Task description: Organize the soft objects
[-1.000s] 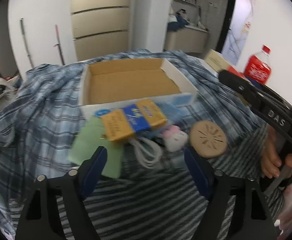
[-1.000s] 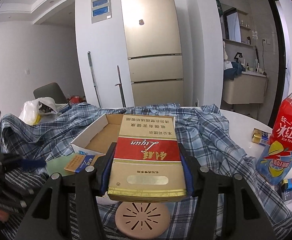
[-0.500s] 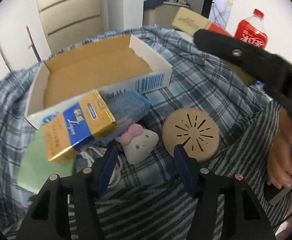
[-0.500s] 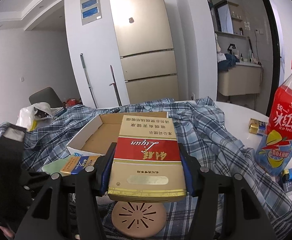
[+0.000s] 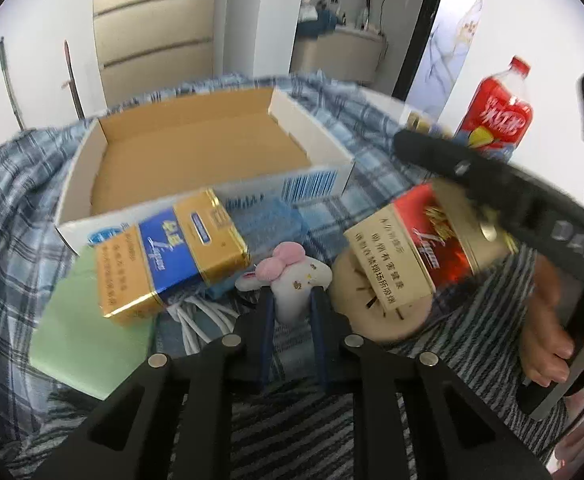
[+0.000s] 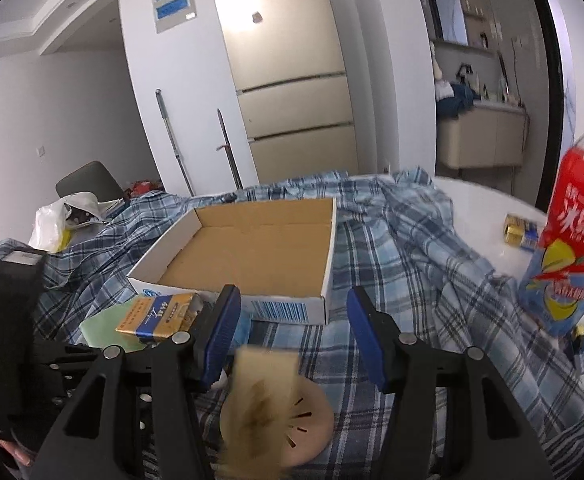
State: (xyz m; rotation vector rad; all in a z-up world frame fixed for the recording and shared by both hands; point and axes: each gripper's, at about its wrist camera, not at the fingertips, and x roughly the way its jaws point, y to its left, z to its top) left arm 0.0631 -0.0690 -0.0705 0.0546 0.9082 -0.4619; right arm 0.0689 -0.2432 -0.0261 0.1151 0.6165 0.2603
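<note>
We see the left gripper [image 5: 292, 300] clenched on a small white plush toy with a pink bow [image 5: 292, 278], its blue pads pressing both flanks of the toy, which lies on the blue plaid cloth [image 5: 371, 140] covering the table, just in front of the near wall of the open white cardboard box with a bare brown inside [image 5: 196, 152]. To the toy's left a gold-and-blue carton [image 5: 168, 256] rests tilted against that near wall, partly over a pale green flat sheet [image 5: 88, 324] and a coil of white cable [image 5: 200, 316]. To the toy's right lies a round tan disc with radiating slots [image 5: 371, 312]. Our right gripper [image 6: 290, 328] has its jaws apart with nothing pressed between the blue pads; the red-and-gold carton [image 5: 423, 240] sits below them over the disc, and in the right wrist view it is so blurred that we cannot tell whether anything supports it. The person's right hand [image 5: 547, 320] wraps the gripper handle at the near right. A red-labelled drink bottle [image 6: 571, 232] stands on the bare white tabletop [image 6: 487, 204] toward the right edge, with small gold and blue packs near it.
</note>
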